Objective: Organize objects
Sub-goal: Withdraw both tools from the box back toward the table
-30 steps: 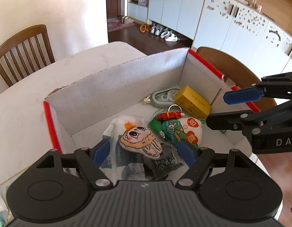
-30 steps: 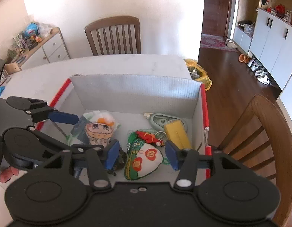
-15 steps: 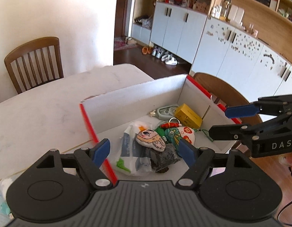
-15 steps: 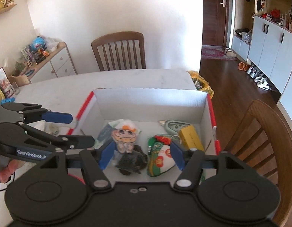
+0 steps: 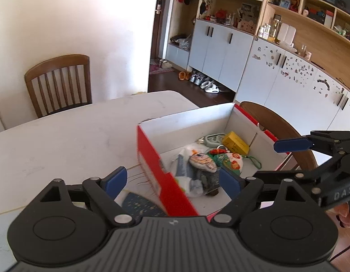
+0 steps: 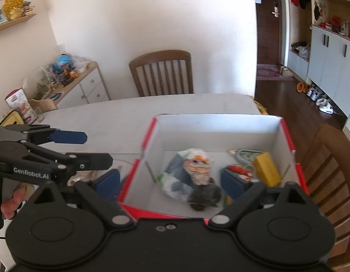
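White table (image 5: 61,136), filled box (image 6: 215,124) below both tools (image 5: 172,179) (image 6: 170,181), jaws opening, empty.

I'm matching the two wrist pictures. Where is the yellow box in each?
Left wrist: yellow box right of centre, near the far right corner of the red carton.
Right wrist: yellow box lower right, against the carton's right wall.
Shared landmark: the slatted chair behind the table.

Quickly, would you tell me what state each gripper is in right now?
Left gripper: jaws opening, holding nothing.
Right gripper: jaws opening, holding nothing, above the box.
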Motion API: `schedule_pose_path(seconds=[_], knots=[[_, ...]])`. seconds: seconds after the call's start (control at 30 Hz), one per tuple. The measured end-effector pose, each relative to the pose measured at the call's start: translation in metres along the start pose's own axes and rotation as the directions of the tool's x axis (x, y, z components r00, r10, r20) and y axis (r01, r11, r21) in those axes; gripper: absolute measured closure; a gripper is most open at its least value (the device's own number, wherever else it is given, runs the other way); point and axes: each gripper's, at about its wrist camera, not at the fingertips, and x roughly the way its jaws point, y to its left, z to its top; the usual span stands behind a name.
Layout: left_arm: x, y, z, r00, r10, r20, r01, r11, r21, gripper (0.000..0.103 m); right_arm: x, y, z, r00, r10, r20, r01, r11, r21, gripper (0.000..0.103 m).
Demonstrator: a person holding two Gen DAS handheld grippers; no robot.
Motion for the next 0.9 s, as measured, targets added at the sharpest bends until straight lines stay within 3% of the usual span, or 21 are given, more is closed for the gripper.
schedule_pose_path(seconds=[0.23, 0.5, 0.9], knots=[[-0.026, 0.029, -0.012, 0.999, 0.012, 0.035, -0.011, 1.0, -0.024, 0.0, 0.004, 0.038, -0.002, 0.999, 0.035, 0.017, -0.034, 0.999, -0.012, 0.001], [-0.048, 0.066, -0.028, 0.997, 0.044, 0.064, -0.04, 0.998, -0.055, 0.0, 0.015, 0.08, -0.006, 0.998, 0.063, 0.007, -0.062, 0.997, -0.046, 0.001], [-0.067, 0.154, -0.046, 0.985, 0.156, 0.068, -0.144, 0.977, -0.157, 0.0, 0.051, 0.142, -0.012, 0.994, 0.094, -0.052, -0.099, 0.989, -0.114, 0.001]])
